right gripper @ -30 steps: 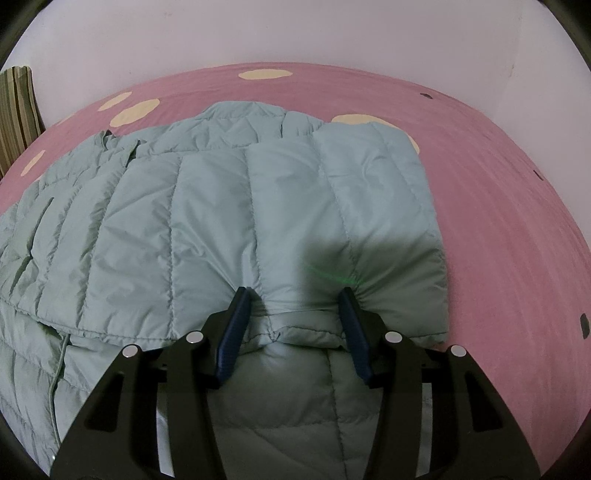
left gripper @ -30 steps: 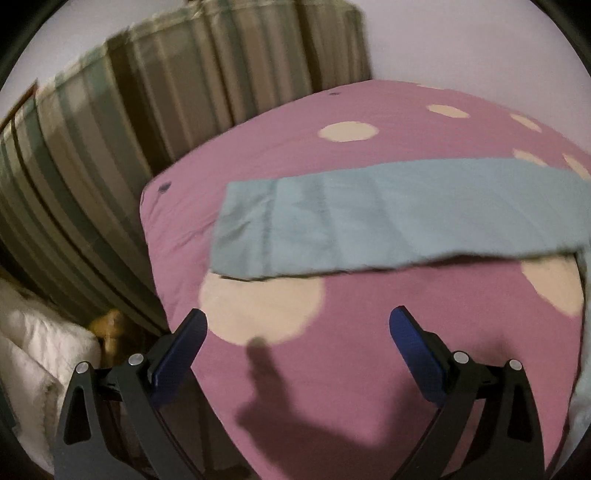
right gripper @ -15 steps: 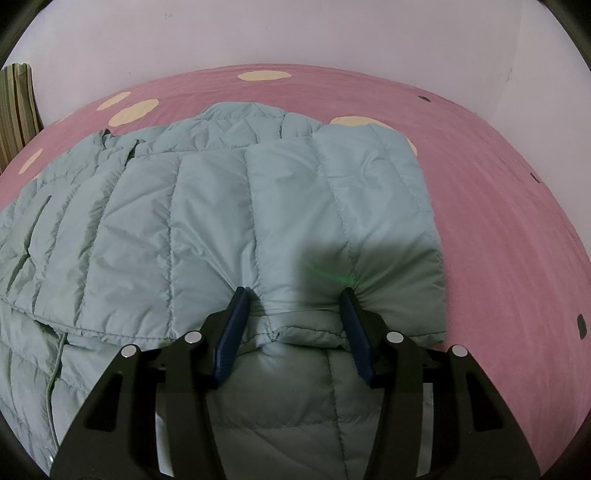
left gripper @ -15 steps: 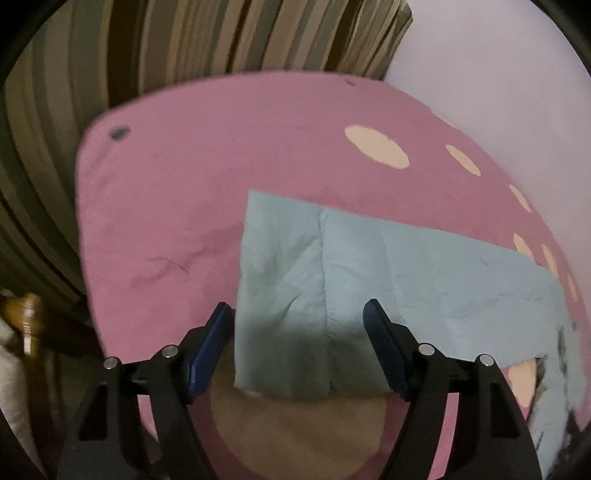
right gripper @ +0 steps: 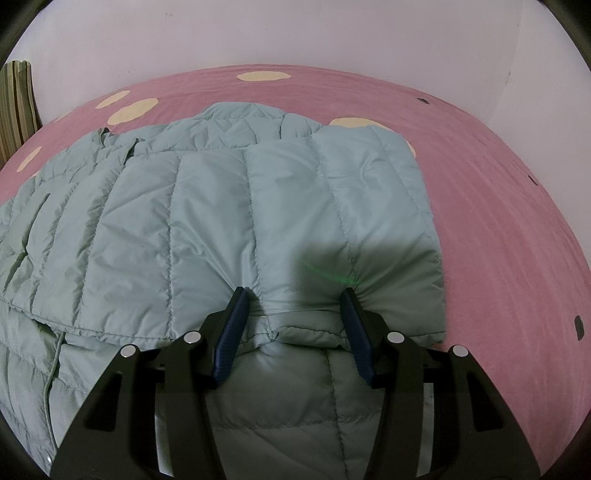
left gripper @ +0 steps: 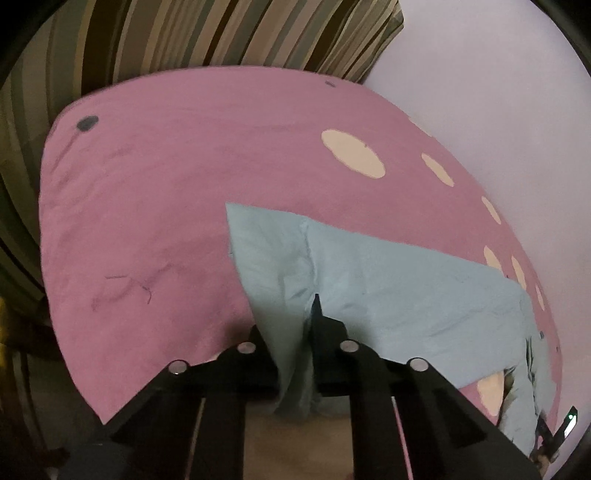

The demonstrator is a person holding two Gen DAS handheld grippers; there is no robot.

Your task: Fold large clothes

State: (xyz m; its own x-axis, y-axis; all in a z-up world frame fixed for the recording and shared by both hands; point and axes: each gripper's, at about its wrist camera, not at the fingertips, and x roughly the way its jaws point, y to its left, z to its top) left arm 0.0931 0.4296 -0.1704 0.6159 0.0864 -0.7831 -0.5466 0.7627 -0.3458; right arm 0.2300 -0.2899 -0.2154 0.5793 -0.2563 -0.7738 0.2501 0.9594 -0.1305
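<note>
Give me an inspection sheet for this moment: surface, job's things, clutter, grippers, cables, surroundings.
Surface: pink bedspread with cream dots.
Job's things: pale green quilted jacket lying on it, one sleeve stretched out flat.
Clutter: nothing seen.
Grippers: left gripper closing on the sleeve's cuff end, fabric pinched between the jaws; right gripper pressed into a folded-over jacket panel, fabric bunched between its fingers.
Cables: nothing seen.
Surroundings: striped curtain, pale wall.

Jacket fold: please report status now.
Left gripper closing on sleeve. Right gripper pinching jacket fold. Nothing in the way.
</note>
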